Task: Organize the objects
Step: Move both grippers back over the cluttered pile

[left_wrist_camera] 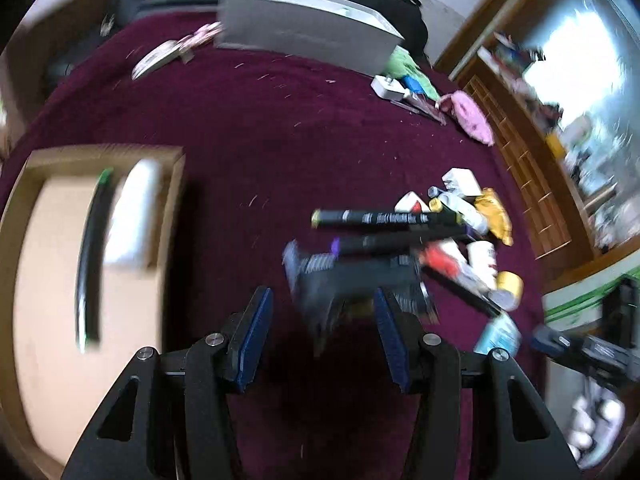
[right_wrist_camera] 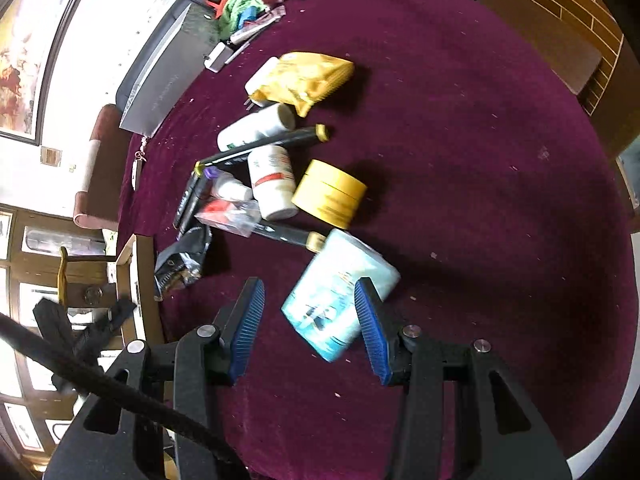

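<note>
1. Right gripper [right_wrist_camera: 310, 322] fills the bottom of the right wrist view w/ jaws spread wide, nothing clamped. Blue ribbed pads [right_wrist_camera: 248, 330] on black linkage.
2. Pale teal tissue pack [right_wrist_camera: 340, 294] lies between the pads, just fwd of them in lower centre frame. Its long axis runs diagonally, lower left to upper right. One corner looks close to the right-hand pad, but I can't tell if it touches. Judgement: this is the likely next pick, and the right gripper is far nearer to it than the left.
3. Pack looks soft, plastic-wrapped, squashy, so it should give under a squeeze.
4. Left gripper [left_wrist_camera: 324, 338] is also spread, holding nothing. That view is motion-blurred. A dark crinkled pouch [left_wrist_camera: 352, 280] sits just ahead of its fingers, centre frame.
5. Cardboard box [left_wrist_camera: 172, 200], left of the left wrist view, holds a black marker [left_wrist_camera: 90, 264] and a white item too blurred to name. Probably the drop-off spot.
6. Pile on the maroon velvet cloth [right_wrist_camera: 480, 160], mid-frame in the right wrist view:
   - yellow tape roll [right_wrist_camera: 330, 194], rigid ring;
   - white pill bottle [right_wrist_camera: 272, 182], hard, smooth cylinder;
   - yellow foil packet [right_wrist_camera: 308, 78], crinkly;
   - black markers [right_wrist_camera: 264, 144], long, thin, lying at angles.
7. Cloth is fuzzy w/ lint specks.
</note>
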`<state>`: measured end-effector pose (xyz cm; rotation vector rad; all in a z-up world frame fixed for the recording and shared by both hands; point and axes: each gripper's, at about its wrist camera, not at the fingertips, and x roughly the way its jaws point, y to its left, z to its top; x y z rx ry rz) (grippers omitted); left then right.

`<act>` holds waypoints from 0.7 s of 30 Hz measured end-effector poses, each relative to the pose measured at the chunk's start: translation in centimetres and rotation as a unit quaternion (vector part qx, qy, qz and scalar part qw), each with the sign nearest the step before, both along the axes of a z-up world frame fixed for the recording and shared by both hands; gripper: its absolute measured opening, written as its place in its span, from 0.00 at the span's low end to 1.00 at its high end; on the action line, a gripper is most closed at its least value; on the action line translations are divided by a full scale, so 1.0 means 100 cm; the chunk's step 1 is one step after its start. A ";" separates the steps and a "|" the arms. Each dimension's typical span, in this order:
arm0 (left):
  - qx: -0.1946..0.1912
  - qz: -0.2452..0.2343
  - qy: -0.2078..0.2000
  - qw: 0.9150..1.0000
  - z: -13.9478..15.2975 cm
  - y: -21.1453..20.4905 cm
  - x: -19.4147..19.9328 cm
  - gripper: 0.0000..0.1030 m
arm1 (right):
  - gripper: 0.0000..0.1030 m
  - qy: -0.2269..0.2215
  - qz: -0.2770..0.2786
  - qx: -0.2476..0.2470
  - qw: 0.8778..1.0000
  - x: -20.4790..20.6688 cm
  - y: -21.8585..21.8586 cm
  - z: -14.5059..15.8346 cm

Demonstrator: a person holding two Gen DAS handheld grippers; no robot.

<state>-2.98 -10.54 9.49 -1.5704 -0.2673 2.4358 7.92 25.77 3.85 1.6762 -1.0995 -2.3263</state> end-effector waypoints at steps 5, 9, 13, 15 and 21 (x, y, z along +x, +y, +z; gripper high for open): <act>-0.002 0.012 -0.049 0.999 -0.036 0.023 -0.043 0.45 | 0.44 0.004 -0.005 -0.004 1.000 0.012 0.013 0.000; 0.049 -0.069 -0.102 0.991 -0.047 0.051 -0.016 0.45 | 0.44 0.001 -0.009 -0.007 1.000 0.022 0.024 -0.004; 0.065 -0.153 -0.115 0.979 -0.036 0.082 0.026 0.45 | 0.44 -0.008 -0.021 -0.016 1.000 0.029 0.035 -0.013; 0.065 -0.155 -0.106 0.980 -0.029 0.086 0.033 0.45 | 0.44 -0.010 -0.022 -0.018 1.000 0.028 0.038 -0.016; 0.027 -0.167 -0.048 0.984 0.002 0.102 0.043 0.45 | 0.44 -0.014 -0.013 -0.028 0.999 0.024 0.033 -0.021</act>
